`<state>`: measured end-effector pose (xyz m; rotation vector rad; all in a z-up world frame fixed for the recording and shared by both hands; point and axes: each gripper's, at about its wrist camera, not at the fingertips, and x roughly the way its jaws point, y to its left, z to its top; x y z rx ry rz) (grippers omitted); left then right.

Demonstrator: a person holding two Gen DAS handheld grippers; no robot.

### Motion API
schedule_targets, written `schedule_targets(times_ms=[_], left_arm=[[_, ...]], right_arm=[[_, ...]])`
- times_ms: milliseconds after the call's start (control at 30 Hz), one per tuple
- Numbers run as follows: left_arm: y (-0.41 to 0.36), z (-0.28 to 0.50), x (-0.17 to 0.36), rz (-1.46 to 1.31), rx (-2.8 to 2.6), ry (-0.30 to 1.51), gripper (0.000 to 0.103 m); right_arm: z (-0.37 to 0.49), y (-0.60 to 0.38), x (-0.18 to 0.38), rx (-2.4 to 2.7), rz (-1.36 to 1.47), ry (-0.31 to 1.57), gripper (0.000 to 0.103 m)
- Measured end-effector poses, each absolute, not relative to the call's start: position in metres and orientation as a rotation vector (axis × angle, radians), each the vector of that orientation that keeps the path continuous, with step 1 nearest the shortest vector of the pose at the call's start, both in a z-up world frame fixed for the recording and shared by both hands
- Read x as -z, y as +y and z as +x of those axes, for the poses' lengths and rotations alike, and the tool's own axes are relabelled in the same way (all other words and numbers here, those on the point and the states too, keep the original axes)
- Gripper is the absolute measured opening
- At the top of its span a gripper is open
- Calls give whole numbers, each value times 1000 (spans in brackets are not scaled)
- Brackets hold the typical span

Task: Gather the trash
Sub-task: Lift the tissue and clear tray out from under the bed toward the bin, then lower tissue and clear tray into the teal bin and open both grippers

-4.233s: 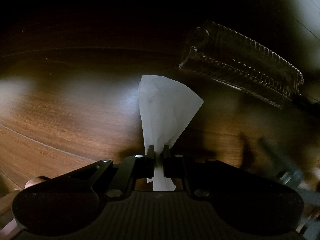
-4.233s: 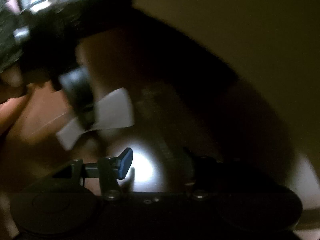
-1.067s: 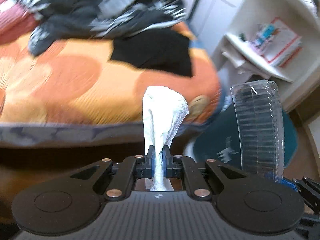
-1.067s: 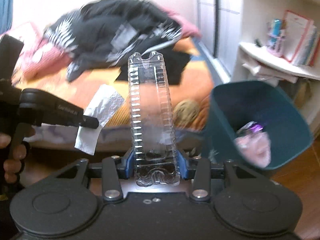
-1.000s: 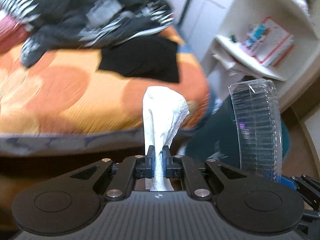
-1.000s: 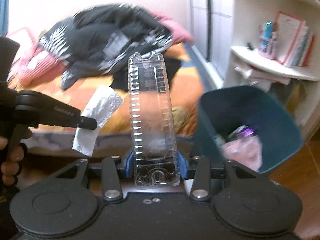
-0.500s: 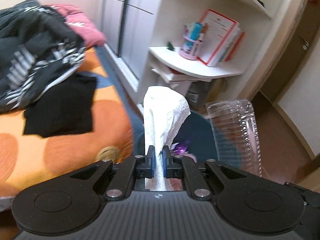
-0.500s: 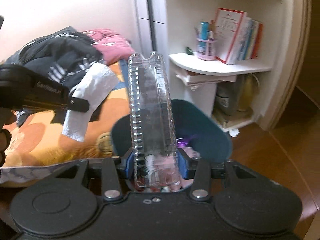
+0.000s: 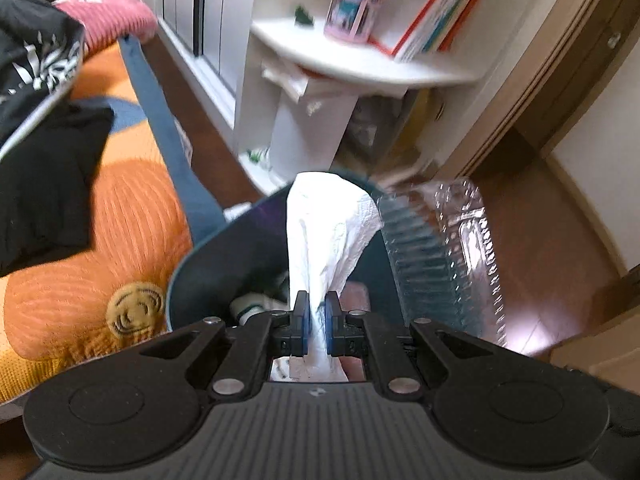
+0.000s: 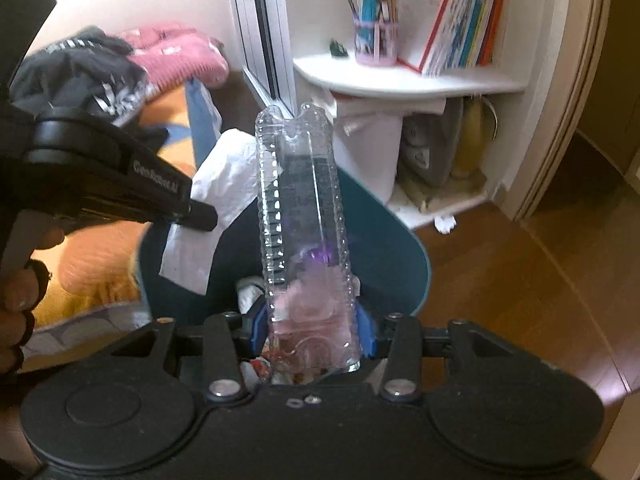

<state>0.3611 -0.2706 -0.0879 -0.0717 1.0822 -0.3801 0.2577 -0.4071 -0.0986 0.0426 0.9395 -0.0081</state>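
My left gripper (image 9: 316, 314) is shut on a white paper tissue (image 9: 328, 232), which stands up from the jaws over the mouth of a dark teal trash bin (image 9: 208, 264). My right gripper (image 10: 312, 334) is shut on a clear ribbed plastic container (image 10: 304, 216), held upright above the same bin (image 10: 400, 256). In the right wrist view the left gripper (image 10: 204, 216) comes in from the left with the tissue (image 10: 216, 200) hanging over the bin's near-left rim. In the left wrist view the plastic container (image 9: 444, 256) shows to the right of the tissue. Pink and purple rubbish (image 10: 316, 264) lies inside the bin.
An orange bedspread (image 9: 120, 232) with dark clothes (image 9: 36, 176) and a pink garment (image 10: 180, 60) lies left of the bin. A white corner shelf (image 10: 400, 76) with books (image 10: 452, 20) and a pen cup (image 10: 374, 40) stands behind it. Brown wooden floor (image 10: 520, 264) extends to the right.
Both grippers swung from the bed towards the shelf corner and closed in over the bin, which now sits right below the tissue and the container. Both grips are unchanged.
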Motion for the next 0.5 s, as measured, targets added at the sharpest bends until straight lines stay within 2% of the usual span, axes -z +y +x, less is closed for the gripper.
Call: schedule_targets(times_ms=[267, 500], left_arm=[[-282, 369, 138, -2, 370, 1189, 7], [-280, 371, 157, 17, 372, 1237, 8]], right_arm=[[275, -391, 119, 10, -51, 962, 44], [288, -390, 131, 12, -35, 1009, 45]])
